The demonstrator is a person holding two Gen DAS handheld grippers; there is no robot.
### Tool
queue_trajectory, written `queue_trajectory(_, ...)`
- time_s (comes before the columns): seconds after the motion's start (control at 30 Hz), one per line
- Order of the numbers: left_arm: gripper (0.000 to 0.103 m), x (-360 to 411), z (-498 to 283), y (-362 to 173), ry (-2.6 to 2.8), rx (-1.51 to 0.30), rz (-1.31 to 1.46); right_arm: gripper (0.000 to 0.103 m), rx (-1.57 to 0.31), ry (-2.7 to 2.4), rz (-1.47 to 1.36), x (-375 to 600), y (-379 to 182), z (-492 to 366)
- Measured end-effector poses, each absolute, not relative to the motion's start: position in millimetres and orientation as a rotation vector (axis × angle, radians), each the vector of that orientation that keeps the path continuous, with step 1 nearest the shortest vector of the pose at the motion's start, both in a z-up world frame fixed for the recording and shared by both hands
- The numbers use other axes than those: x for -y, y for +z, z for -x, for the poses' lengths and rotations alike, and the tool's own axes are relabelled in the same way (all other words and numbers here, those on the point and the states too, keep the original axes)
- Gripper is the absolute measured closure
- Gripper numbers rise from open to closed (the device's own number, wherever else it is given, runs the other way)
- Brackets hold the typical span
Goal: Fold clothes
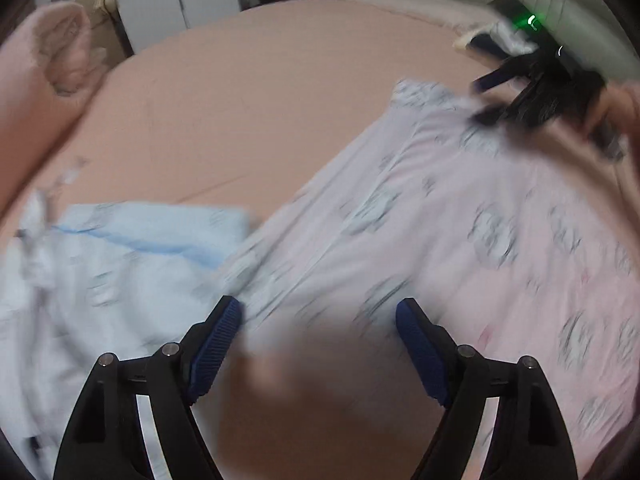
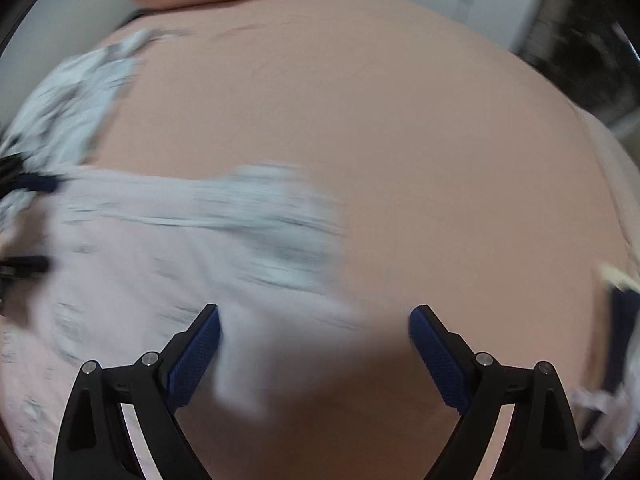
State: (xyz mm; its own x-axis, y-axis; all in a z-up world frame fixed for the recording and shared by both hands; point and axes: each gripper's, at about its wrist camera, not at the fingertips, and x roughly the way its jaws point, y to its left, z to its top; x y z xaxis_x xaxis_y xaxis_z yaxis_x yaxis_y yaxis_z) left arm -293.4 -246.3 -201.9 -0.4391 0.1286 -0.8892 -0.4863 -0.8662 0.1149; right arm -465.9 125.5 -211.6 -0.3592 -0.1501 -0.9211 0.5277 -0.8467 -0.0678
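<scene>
the pink printed garment (image 1: pixel 460 240) is lying spread on the bed (image 1: pixel 260 100), laid flat, likely so its edges can be taken for a fold. the left hand-held gripper (image 1: pixel 319 320) is hovering over its near part, fingers spread and pinching nothing. the right hand-held gripper (image 2: pixel 314 332) is hovering at the cloth's edge, likewise spread and empty. a light blue garment (image 1: pixel 120 264) is touching the pink one and may be crowding the fold. a dark bundle (image 1: pixel 492 42) is lying well apart. motion blur is hiding finer detail.
</scene>
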Motion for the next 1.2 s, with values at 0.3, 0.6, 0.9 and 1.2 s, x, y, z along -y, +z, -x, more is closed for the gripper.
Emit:
queue_trajectory(0.3, 0.023, 154.8, 200.1, -158.1, 2.273, -0.317, 1.286, 0.010, -0.487, -2.182, -1.308, -120.4, -168.2, 354.5)
queue_trajectory(0.6, 0.021, 154.3, 110.9, -188.2, 2.237, -0.463, 1.377, 0.007, -0.449, -2.098, -1.383, -175.1, -224.2, 242.8)
queue_trajectory(0.9, 0.022, 121.2, 88.7, -164.7, 2.340, -0.268, 1.412, 0.007, -0.277, -2.230, -1.384, -170.2, -188.9, 219.7)
queue_trajectory(1.2, 0.022, 161.5, 62.1, -173.9, 2.405, 0.211, 1.675, 0.008, -0.125, -2.190, -1.544, -170.1, -222.7, 194.8)
